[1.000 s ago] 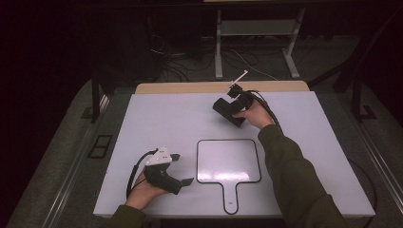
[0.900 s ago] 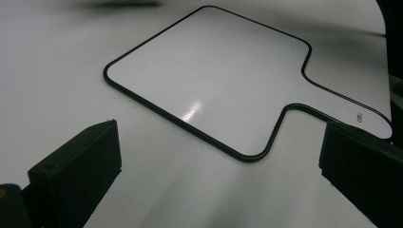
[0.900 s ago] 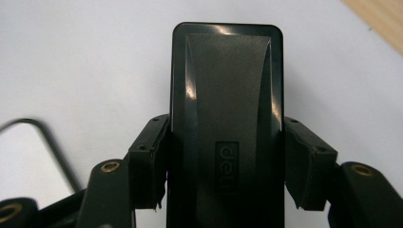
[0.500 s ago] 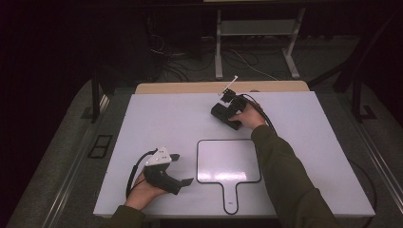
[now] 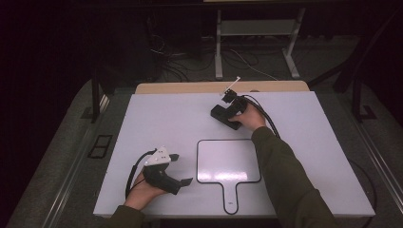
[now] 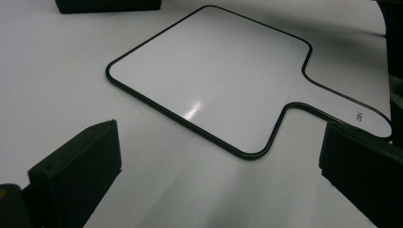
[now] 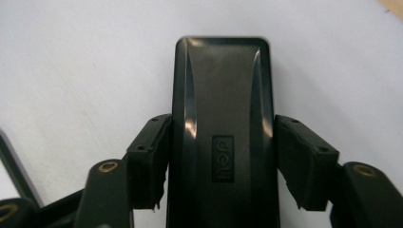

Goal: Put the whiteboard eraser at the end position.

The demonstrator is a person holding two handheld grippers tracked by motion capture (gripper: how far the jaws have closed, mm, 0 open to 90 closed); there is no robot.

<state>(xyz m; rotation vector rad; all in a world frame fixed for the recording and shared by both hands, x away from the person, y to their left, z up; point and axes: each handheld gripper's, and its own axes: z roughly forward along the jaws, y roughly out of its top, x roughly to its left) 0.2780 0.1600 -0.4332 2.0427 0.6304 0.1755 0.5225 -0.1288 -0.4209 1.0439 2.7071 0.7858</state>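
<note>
Jaws of right gripper flank black eraser on far table, about touching, not lifted. Left gripper spread, empty, near paddle whiteboard. Pickup just starting, by my guess.

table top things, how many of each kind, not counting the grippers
black eraser block: 1
white paddle-shaped board with a black edge: 1
total: 2
</note>
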